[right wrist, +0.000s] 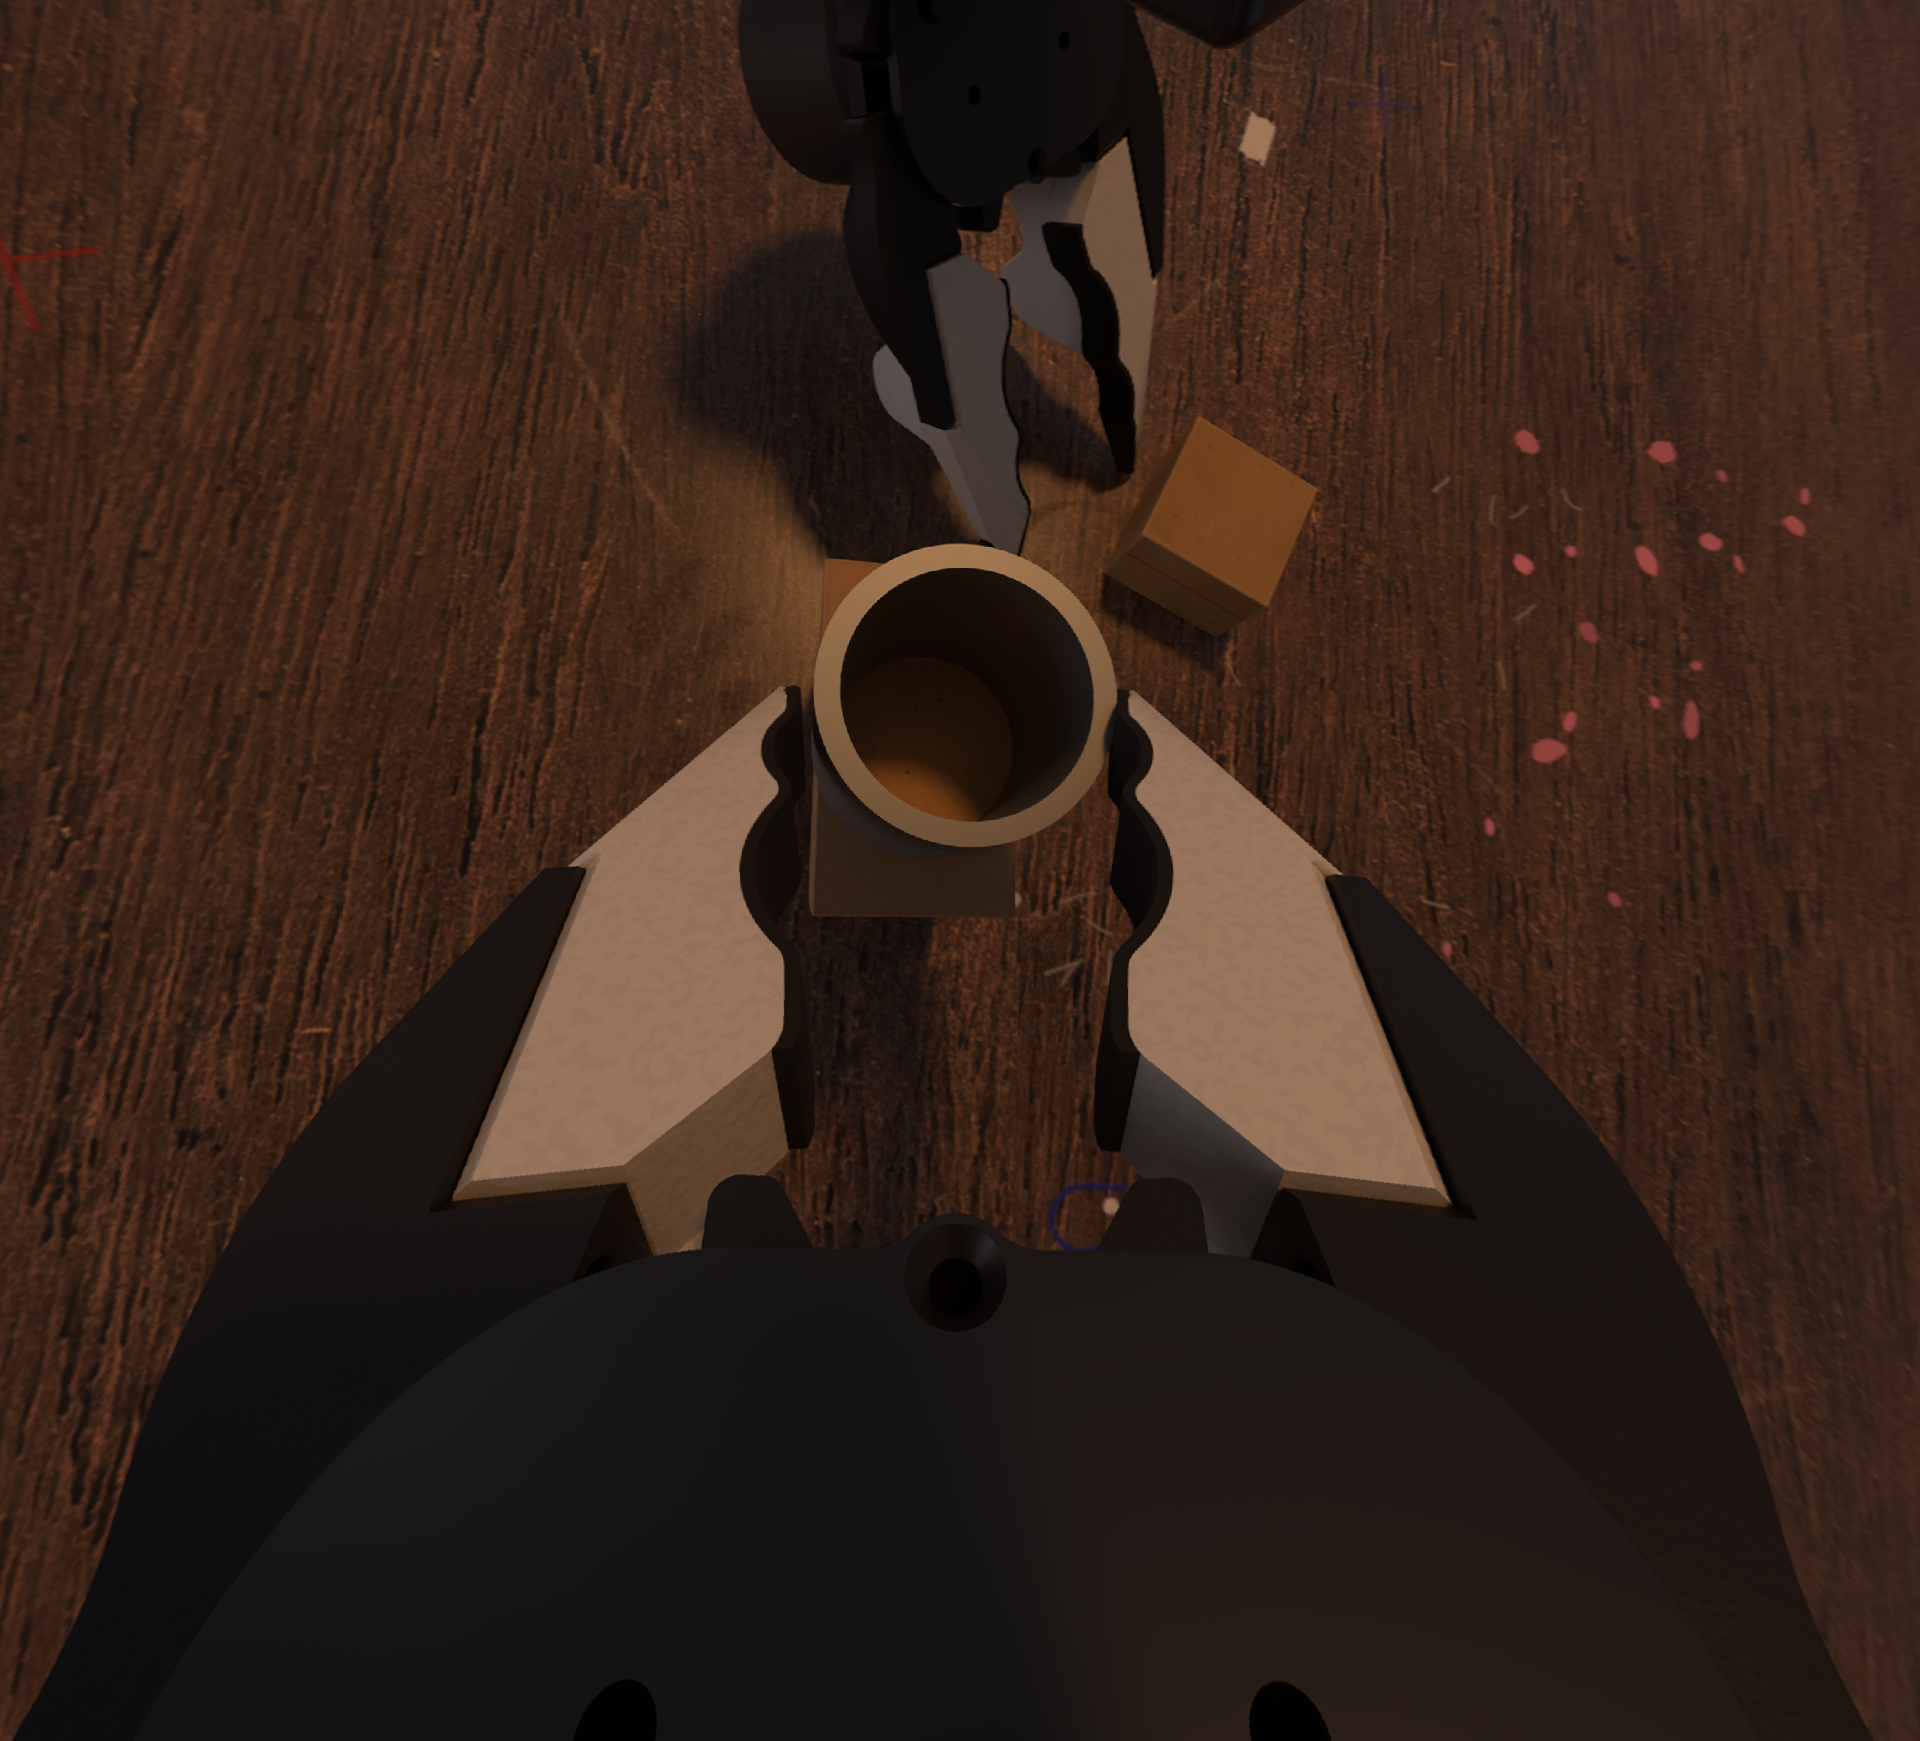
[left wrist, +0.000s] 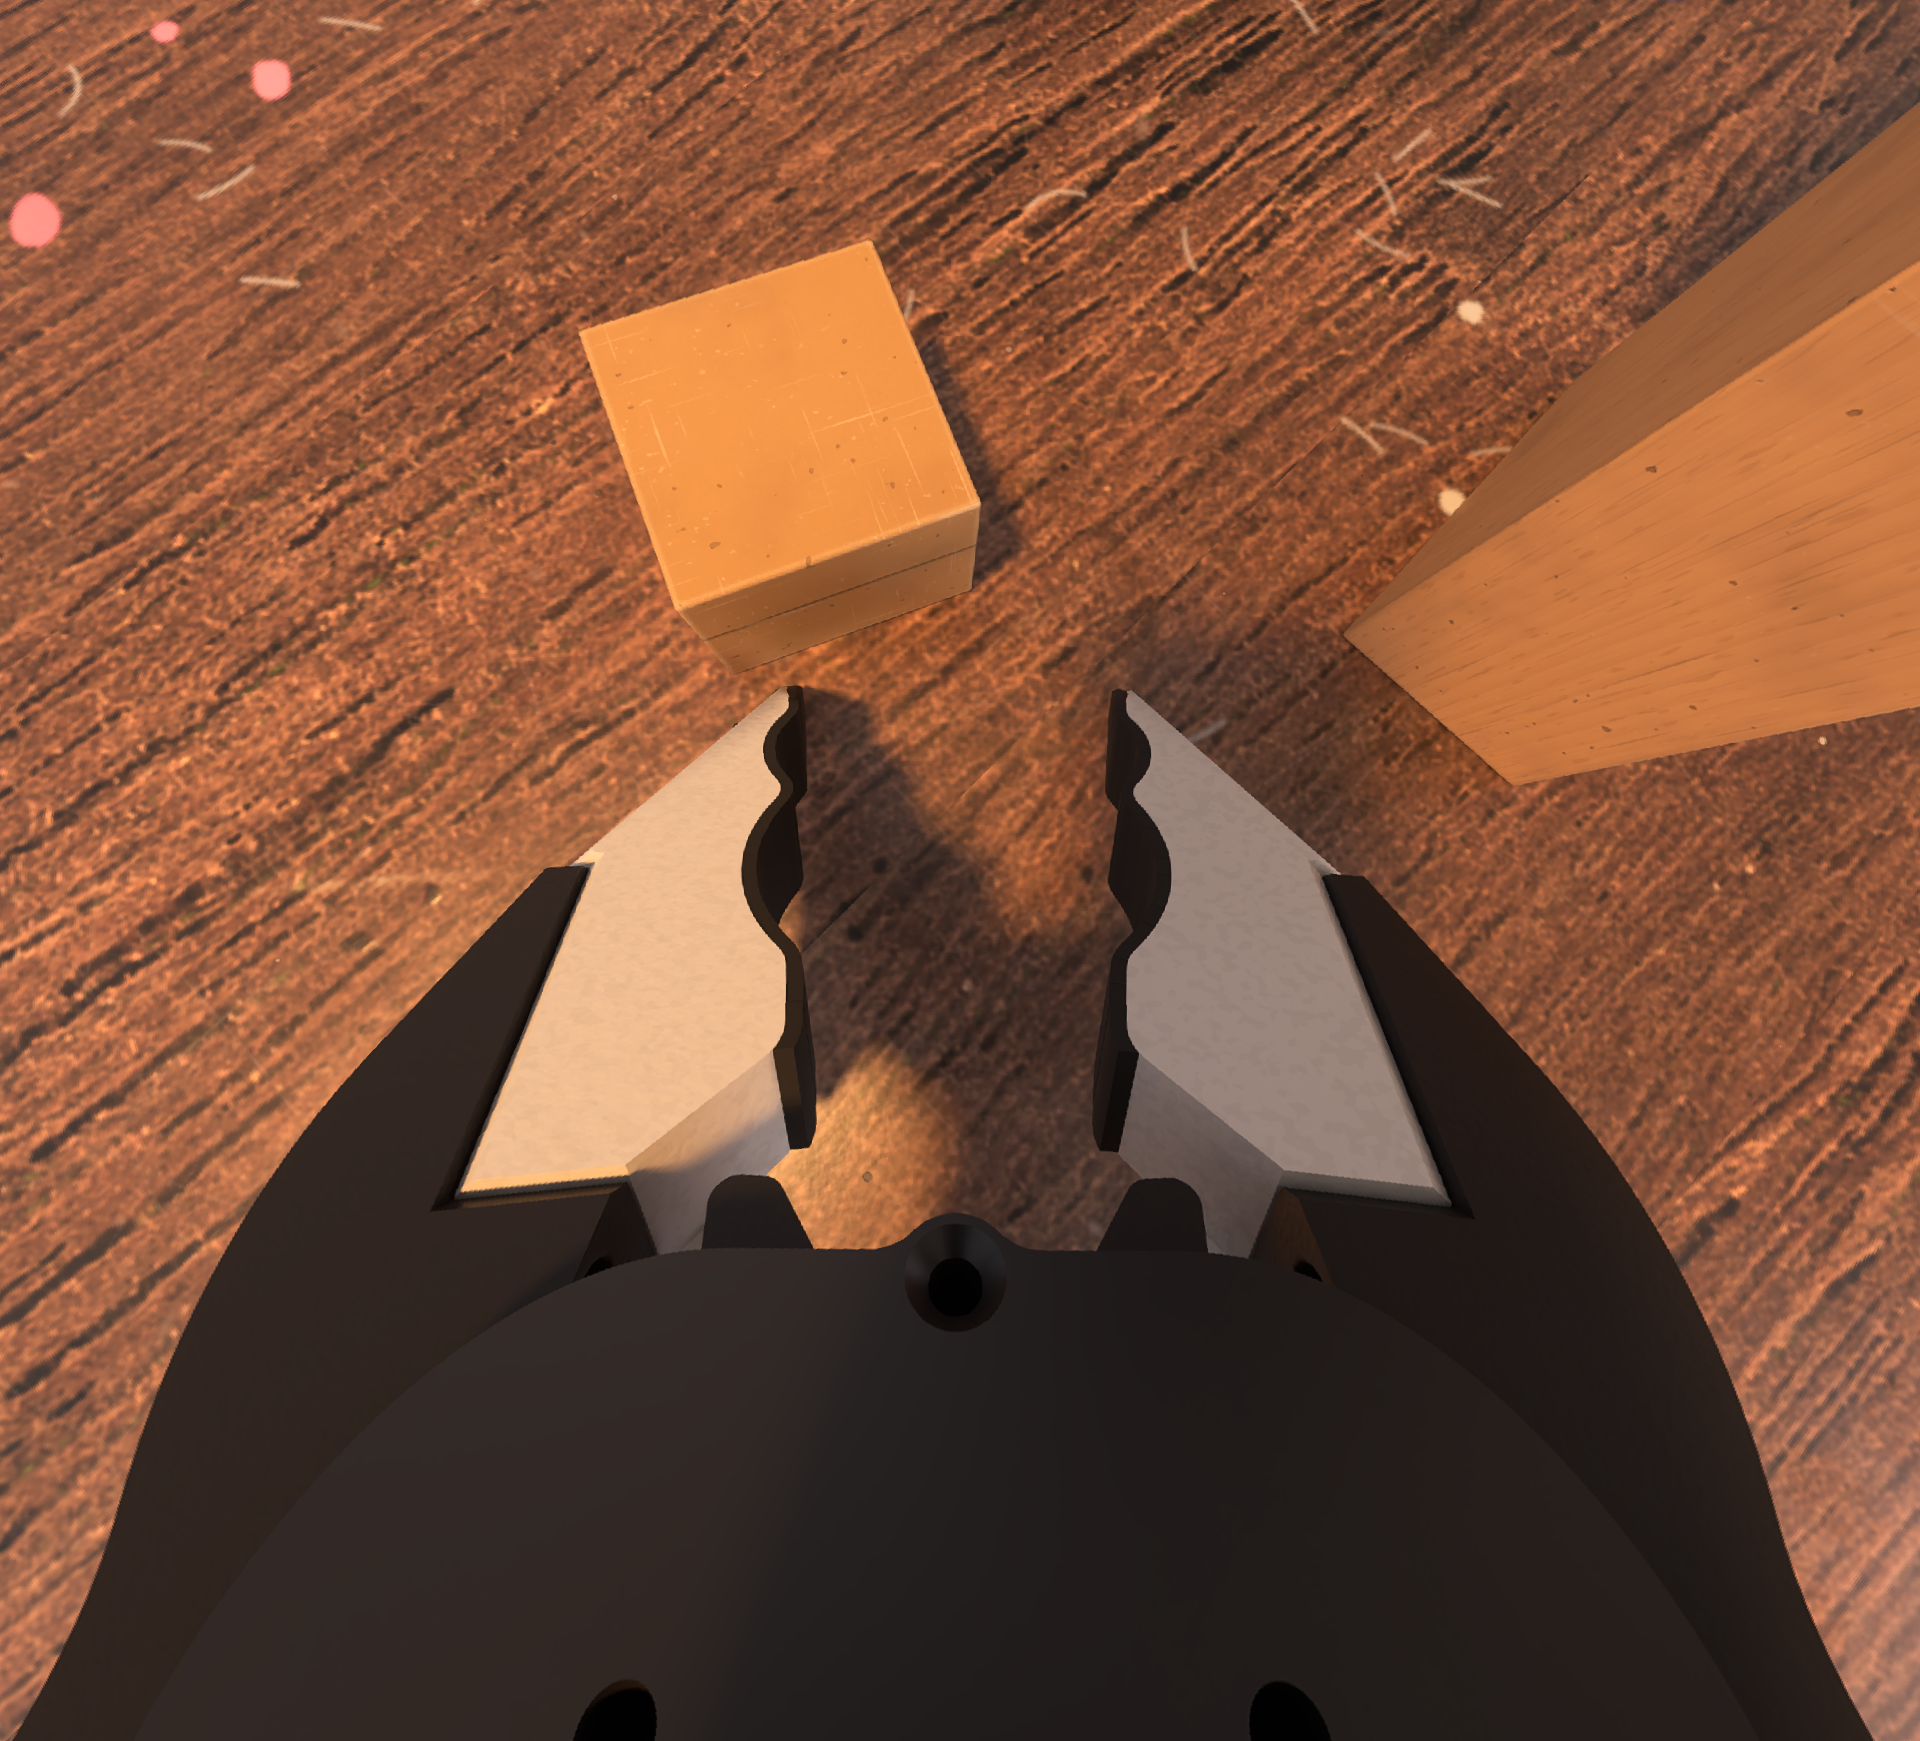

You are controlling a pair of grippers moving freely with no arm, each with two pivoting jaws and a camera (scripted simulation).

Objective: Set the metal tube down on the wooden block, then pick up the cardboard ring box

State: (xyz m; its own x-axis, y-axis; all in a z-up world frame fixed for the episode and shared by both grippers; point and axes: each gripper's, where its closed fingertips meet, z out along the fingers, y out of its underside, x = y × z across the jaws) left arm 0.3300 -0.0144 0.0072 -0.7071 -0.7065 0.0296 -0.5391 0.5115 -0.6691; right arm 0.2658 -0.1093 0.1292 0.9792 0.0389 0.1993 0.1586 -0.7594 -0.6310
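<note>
Right wrist view looks down along the right gripper [right wrist: 956,746], whose fingers stand on both sides of the metal tube [right wrist: 961,715]. The tube is upright, its open mouth toward the camera, and it stands on the wooden block [right wrist: 909,876]. The jaws are quite wide and look to lie against the tube's wall on each side, but I cannot tell if they press it or have just let go. I judge the tube is held upright so that its flat end sits steady on the block's narrow top.

Beyond the tube, the left gripper [right wrist: 1070,486] hangs over the counter [right wrist: 364,548], tips down, beside the cardboard ring box [right wrist: 1210,528]. In the left wrist view this gripper [left wrist: 956,699] is open and holds nothing; the ring box [left wrist: 779,444] lies just ahead of its fingertips and a little left, closed, apart from the block [left wrist: 1683,528] at the right. This free space probably lets the fingers come around the box. Pink spots [left wrist: 270,79] mark the counter farther away.
</note>
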